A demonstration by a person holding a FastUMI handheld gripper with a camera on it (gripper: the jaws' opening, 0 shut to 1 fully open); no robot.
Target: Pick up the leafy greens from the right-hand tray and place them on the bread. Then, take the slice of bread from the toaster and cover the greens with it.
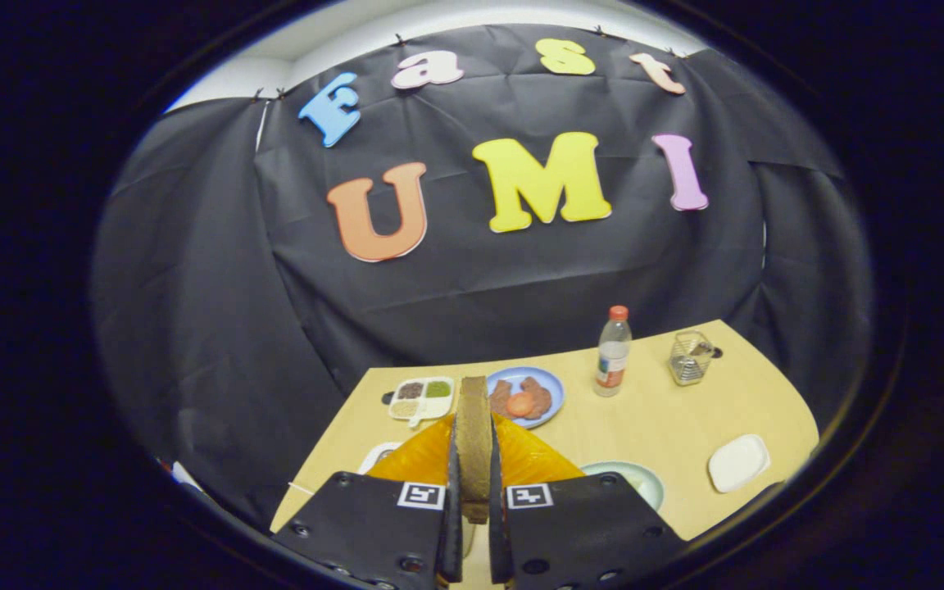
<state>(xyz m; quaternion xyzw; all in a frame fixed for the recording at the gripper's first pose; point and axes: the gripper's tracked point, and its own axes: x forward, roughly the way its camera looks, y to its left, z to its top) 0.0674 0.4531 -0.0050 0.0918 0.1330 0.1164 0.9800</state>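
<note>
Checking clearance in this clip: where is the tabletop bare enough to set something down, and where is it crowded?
The tool is shut on the bread slice. Bare table lies between the water bottle, wire basket and white square dish. It is crowded beyond the fingers: sectioned tray and blue plate close together.

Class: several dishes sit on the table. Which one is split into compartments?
The white divided tray, beyond the fingers beside the blue plate: it has separate sections of fillings. The blue plate, pale round plate and white square dish are undivided. The gripper clamps a bread slice.
</note>
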